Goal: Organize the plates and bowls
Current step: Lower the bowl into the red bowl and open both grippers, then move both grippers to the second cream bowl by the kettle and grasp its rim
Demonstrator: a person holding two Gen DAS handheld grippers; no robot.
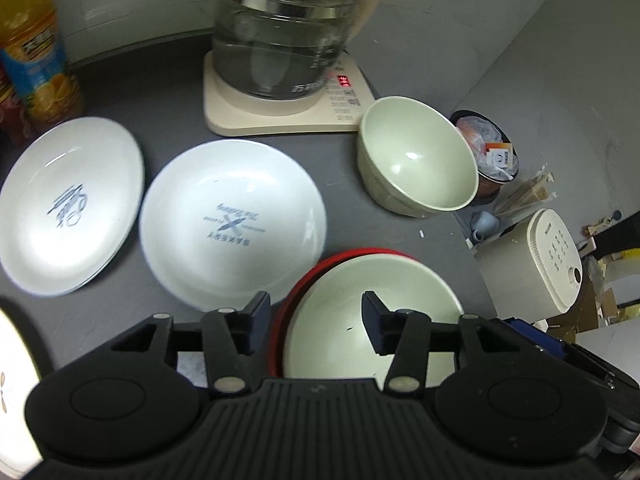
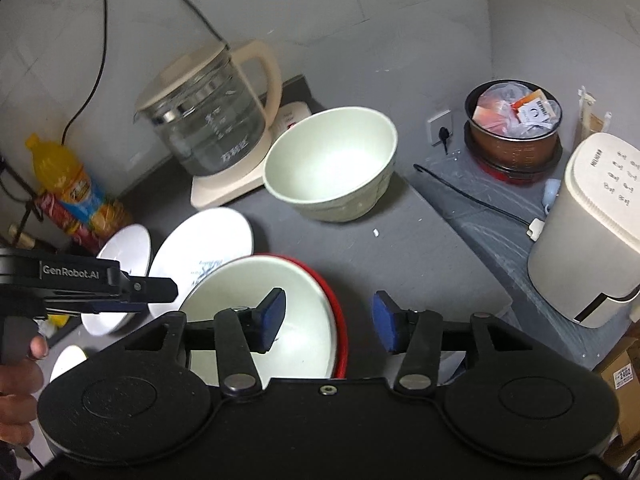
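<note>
A pale green bowl point(image 1: 340, 288) sits nested in a red bowl point(image 1: 304, 280) at the near edge of the grey counter point(image 1: 160, 92). My left gripper point(image 1: 316, 320) is open, its fingers astride the stack's left rim without pressing it. My right gripper point(image 2: 329, 320) is open too, astride the red bowl's point(image 2: 339, 308) right rim, with the nested green bowl point(image 2: 240, 280) under its left finger. A second pale green bowl point(image 1: 416, 160) point(image 2: 332, 168) stands alone farther back. Two white printed plates point(image 1: 232, 220) point(image 1: 72, 204) lie to the left.
A glass kettle point(image 1: 280, 32) point(image 2: 208, 120) on its cream base stands at the back by the wall. An orange drink bottle point(image 1: 32, 40) is at the far left. Right of the counter are a white rice cooker point(image 2: 592, 232) and a pot of packets point(image 2: 516, 120). A person's hand point(image 2: 20, 380) holds the left gripper point(image 2: 160, 294).
</note>
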